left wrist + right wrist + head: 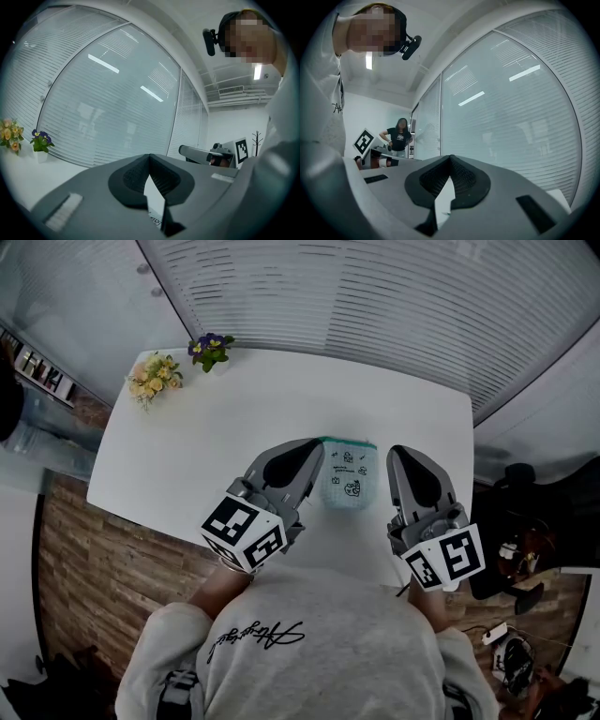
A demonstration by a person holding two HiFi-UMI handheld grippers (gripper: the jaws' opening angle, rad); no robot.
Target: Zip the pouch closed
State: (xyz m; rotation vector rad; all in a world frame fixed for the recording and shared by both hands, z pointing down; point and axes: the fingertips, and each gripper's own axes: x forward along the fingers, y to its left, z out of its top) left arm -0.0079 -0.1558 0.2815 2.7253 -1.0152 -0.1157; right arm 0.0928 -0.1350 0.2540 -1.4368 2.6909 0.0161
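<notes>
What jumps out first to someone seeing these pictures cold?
A small mint pouch with doodles lies on the white table between the left tongs and right tongs, both shut and empty. A yellow bouquet and a purple potted flower sit at its far left corner.

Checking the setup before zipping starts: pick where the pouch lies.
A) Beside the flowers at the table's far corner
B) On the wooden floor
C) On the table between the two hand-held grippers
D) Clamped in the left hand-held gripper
C: the head view shows the pouch flat on the white table, between the left hand-held gripper and the right hand-held gripper, held by neither.
</notes>
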